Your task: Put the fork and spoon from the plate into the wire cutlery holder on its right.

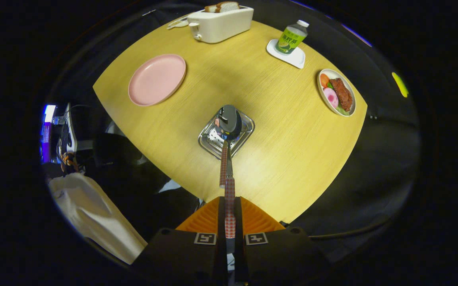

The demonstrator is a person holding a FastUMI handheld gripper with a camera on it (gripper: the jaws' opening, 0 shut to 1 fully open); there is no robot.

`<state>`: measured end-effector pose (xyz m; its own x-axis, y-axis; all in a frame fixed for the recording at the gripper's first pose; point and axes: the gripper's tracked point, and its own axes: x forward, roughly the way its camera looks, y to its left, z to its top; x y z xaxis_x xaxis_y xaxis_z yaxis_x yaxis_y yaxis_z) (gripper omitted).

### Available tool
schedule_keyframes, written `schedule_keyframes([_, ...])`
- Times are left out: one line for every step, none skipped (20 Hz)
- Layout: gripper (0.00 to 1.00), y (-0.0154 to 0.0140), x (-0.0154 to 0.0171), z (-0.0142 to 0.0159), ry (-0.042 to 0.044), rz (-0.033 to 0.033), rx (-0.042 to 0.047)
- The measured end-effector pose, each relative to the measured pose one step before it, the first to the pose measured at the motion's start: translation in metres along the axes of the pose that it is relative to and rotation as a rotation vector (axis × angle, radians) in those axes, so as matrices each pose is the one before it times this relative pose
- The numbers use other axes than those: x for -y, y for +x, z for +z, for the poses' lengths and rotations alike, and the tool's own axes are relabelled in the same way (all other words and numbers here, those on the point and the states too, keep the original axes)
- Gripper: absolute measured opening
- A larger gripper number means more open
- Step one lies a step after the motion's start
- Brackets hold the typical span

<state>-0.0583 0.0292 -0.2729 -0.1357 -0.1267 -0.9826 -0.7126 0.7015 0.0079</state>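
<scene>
The gripper (229, 214) was pinching the checked handle of the spoon (229, 123), both fingers pressed against it from either side, so that the spoon ran straight out ahead along the line of the fingers. Its long axis pointed away from the gripper toward the table's far edge, bowl foremost.

The bowl hung directly over the metal cutlery holder (226, 136), which stood near the middle of the table (276, 131), somewhat toward the near edge. A second checked handle (224, 165) lay just beside the spoon's shaft, slightly to its left; judged from its pattern and position it was probably the fork, already standing in the holder, though its head could not be made out.

The pink plate (157, 79) sat well apart, toward the table's far left corner, bare of cutlery.

The gripper was held high above the table's near edge and tilted down, so the spoon sloped forward and down at the holder. The coming move seemed to turn on that alignment: with the bowl already over the holder's opening, what remained was most likely a lowering along the spoon's own axis and then a release, with care not to knock the other handle.
</scene>
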Motion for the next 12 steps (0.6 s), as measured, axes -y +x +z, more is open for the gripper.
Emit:
schedule_keyframes([0.12, 0.00311, 0.00145, -0.00213, -0.02102, 0.00959, -0.0437])
schedule_keyframes([0.12, -0.00568, 0.00066, 0.00078, -0.01899, 0.01278, -0.04373])
schedule_keyframes([0.12, 0.00239, 0.00114, 0.00016, -0.0167, 0.00822, -0.04075])
schedule_keyframes([0.12, 0.00708, 0.00369, 0.00244, -0.02138, -0.00279, -0.04057])
schedule_keyframes([0.12, 0.00132, 0.00717, 0.00275, -0.02065, -0.01739, -0.03318])
schedule_keyframes([0.12, 0.00583, 0.00547, 0.00536, -0.01462, -0.00865, -0.02212])
schedule_keyframes([0.12, 0.00369, 0.00124, 0.00486, -0.00418, 0.00734, -0.01777])
schedule_keyframes([0.12, 0.00108, -0.001, 0.00396, 0.00099, 0.01445, -0.0212])
schedule_keyframes([0.12, 0.00185, -0.00096, 0.00201, 0.00181, 0.01042, -0.0228])
schedule_keyframes([0.12, 0.00155, 0.00078, 0.00173, -0.0034, 0.00433, -0.02249])
schedule_keyframes([0.12, 0.00084, 0.00171, 0.00297, -0.006, -0.00141, -0.01741])
schedule_keyframes([0.12, 0.00246, 0.00031, 0.00364, -0.00304, -0.00395, -0.00864])
